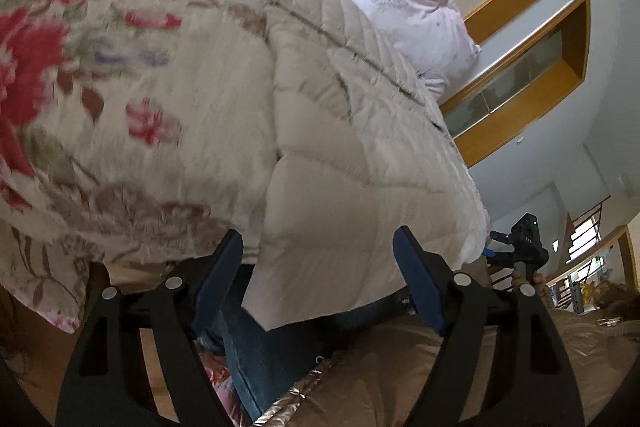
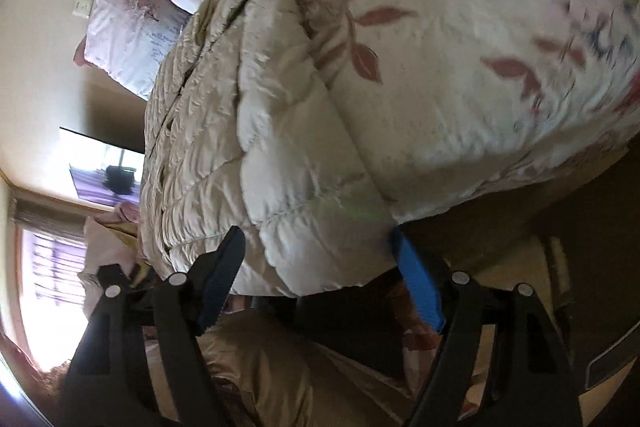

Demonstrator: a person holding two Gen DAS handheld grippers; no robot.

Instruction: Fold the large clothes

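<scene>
Left wrist — cream padded coat (image 1: 340, 131) just beyond parted tongs (image 1: 320, 279)

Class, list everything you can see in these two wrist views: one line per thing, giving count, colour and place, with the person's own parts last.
Quilted jacket: one, cream, lying on the bed, hem between both pairs of open fingers.
Floral blanket: one, white with red flowers, beside the jacket.
Pillows: two, pale pink and pale blue print, at the bed's far end.
Window frame: one, orange wood, on the wall.
Left tongs: black with blue pads, open.
Right tongs: black with blue pads, open.
Legs: blue jeans, below the jacket.
</scene>
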